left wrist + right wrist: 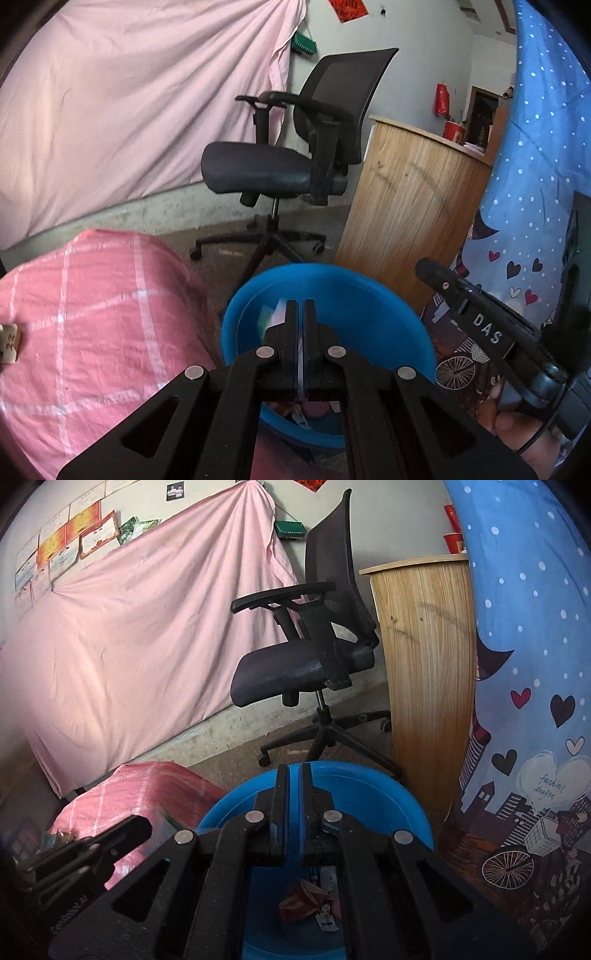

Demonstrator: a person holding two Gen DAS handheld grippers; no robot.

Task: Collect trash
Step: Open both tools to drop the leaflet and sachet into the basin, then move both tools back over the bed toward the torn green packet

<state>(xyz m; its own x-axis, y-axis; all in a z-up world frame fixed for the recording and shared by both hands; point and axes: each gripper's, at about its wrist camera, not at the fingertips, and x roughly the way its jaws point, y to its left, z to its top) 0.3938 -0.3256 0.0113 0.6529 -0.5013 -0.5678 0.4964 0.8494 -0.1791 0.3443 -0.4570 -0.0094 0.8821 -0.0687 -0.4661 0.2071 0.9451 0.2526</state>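
A round blue bin sits on the floor right under both grippers. In the right wrist view a red carton and white scraps lie at the bottom of the blue bin. My left gripper hangs over the bin, shut on a thin white and green wrapper that sticks out left of its tips. My right gripper is over the bin's far rim, its jaws almost together with nothing between them. Each view also catches the other tool: the right gripper and the left gripper.
A black office chair stands just behind the bin. A wooden cabinet is to its right. A pink checked bundle lies left of the bin, and a blue patterned cloth hangs at the right. A pink sheet covers the wall.
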